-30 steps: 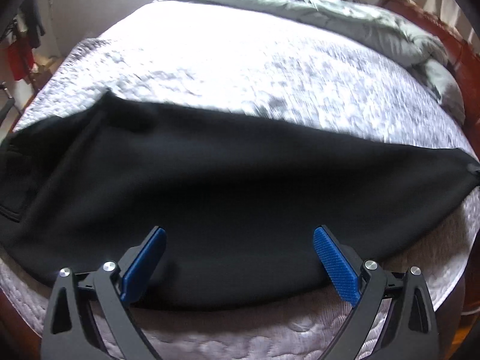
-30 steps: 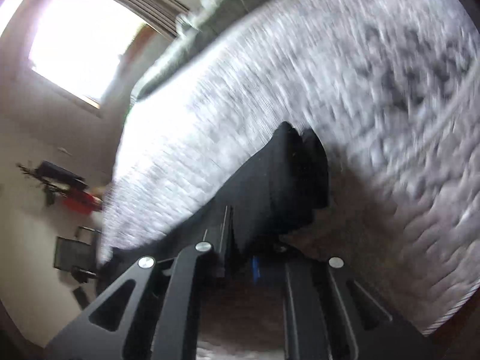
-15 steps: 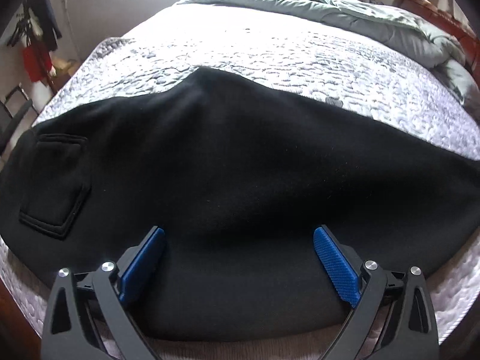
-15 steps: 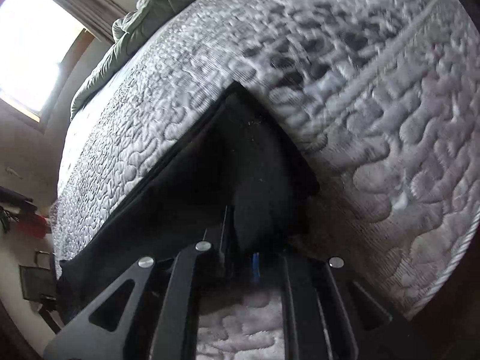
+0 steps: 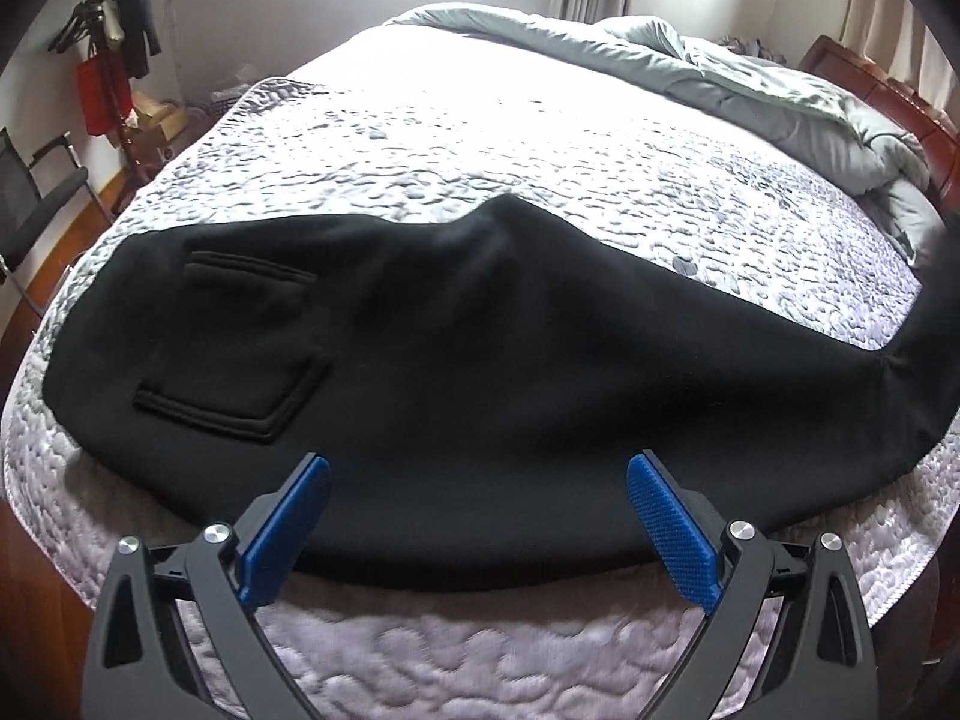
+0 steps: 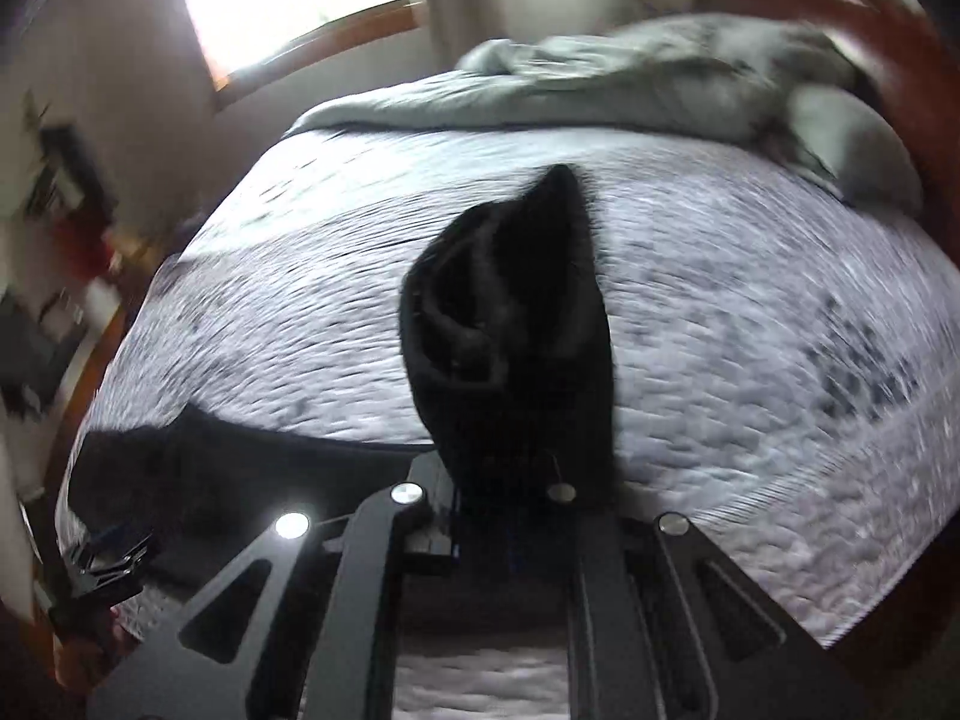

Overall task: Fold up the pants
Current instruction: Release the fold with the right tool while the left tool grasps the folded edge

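My right claw [image 6: 504, 480] clamps lifted pants [image 5: 456, 360] cuff above bed [image 5: 540, 150]; my left claw [image 5: 477, 516] gapes wide, hovering at pants' near edge.

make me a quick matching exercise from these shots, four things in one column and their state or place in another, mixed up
Column 1:
1. left claw
2. right claw
3. black pants
4. grey duvet

Column 2:
a. bunched up at the far end of the bed
b. open, holding nothing
c. shut on the leg end of the cloth, lifted off the quilt
d. spread across the near part of the quilt, back pocket up

Pairs: 1-b, 2-c, 3-d, 4-a
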A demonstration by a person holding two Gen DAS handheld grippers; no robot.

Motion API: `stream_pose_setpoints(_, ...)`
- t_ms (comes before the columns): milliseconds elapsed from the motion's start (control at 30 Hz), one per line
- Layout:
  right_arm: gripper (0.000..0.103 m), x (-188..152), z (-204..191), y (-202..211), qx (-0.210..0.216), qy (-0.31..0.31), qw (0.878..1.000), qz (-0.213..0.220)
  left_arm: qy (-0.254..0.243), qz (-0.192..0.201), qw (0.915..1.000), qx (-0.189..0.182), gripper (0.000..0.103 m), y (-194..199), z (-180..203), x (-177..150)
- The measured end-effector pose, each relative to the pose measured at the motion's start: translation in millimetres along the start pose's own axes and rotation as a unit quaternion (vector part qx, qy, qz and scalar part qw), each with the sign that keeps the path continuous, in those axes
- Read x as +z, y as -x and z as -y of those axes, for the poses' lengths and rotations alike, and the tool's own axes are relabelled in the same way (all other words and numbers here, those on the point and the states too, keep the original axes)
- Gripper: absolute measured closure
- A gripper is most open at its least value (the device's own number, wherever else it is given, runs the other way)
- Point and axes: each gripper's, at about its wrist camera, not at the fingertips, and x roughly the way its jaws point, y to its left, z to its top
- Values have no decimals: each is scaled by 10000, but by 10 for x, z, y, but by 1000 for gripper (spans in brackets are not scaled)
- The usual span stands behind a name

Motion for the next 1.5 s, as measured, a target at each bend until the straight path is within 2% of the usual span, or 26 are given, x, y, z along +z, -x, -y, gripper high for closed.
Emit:
stream_pose_setpoints(133, 94, -72, -681, -196, 171, 461, 9985, -237, 155, 27, 9999, -13, 4, 72, -209, -51)
stream_pose_setpoints(333, 95, -296, -1539, -581, 178, 1112, 9916, -631, 426, -4, 9991, 15, 4, 126, -538, -106)
stream_pose_setpoints(467, 95, -479, -1949, -751, 319, 1396, 9861, -841, 571, 15, 9984, 22, 4, 160, -708, -131)
stream_pose_setpoints(633, 94, -751, -2275, -1006, 274, 1821, 9758, -1181, 752, 12, 9972, -48, 4, 177, -830, -131)
stream_pose_setpoints(667, 90, -815, -2307, -1053, 314, 1883, 9733, -1274, 773, 6, 9970, -70, 4, 177, -839, -133)
stream_pose_setpoints(733, 75, -946, -2346, -1126, 539, 2059, 9662, -1456, 840, -45, 9963, -148, 4, 155, -846, -130)
stream_pose_setpoints(767, 58, -995, -2346, -1144, 704, 2061, 9639, -1531, 860, -61, 9961, -184, 4, 152, -843, -134)
stream_pose_setpoints(800, 49, -1028, -2324, -1143, 962, 1991, 9614, -1638, 902, -101, 9955, -265, 4, 140, -836, -128)
stream_pose_setpoints(933, 51, -1035, -2113, -922, 2197, 1461, 9473, -1817, 983, -210, 9929, -631, 4, 111, -709, -112)
stream_pose_setpoints(967, 51, -1013, -2017, -839, 2280, 1336, 9485, -1750, 977, -237, 9923, -720, 4, 100, -670, -98)
stream_pose_setpoints(1067, 51, -920, -1682, -641, 2116, 960, 9613, -1481, 999, -448, 9875, -1137, 4, 1, -444, -37)
stream_pose_setpoints(1167, 49, -837, -1268, -476, 1822, 544, 9743, -1205, 884, -594, 9850, -1354, 4, -128, -164, 39)
stream_pose_setpoints(1267, 49, -802, -950, -356, 1559, 323, 9821, -1004, 718, -848, 9872, -1145, 4, -344, 106, 113)
stream_pose_setpoints(1333, 49, -810, -790, -331, 1503, 163, 9835, -995, 850, -1137, 9816, -1275, 4, -552, 241, 140)
stream_pose_setpoints(1400, 49, -845, -684, -331, 1409, 102, 9850, -993, 851, -1125, 9837, -1115, 4, -622, 331, 159)
stream_pose_setpoints(1433, 49, -861, -637, -338, 1335, 97, 9860, -994, 840, -1092, 9838, -1145, 9, -627, 353, 164)
stream_pose_setpoints(1467, 49, -879, -607, -348, 1283, 96, 9866, -1008, 852, -1084, 9827, -1234, 33, -628, 380, 175)
stream_pose_setpoints(1500, 49, -901, -568, -360, 1245, 80, 9869, -1019, 854, -1137, 9818, -1259, 52, -637, 408, 181)
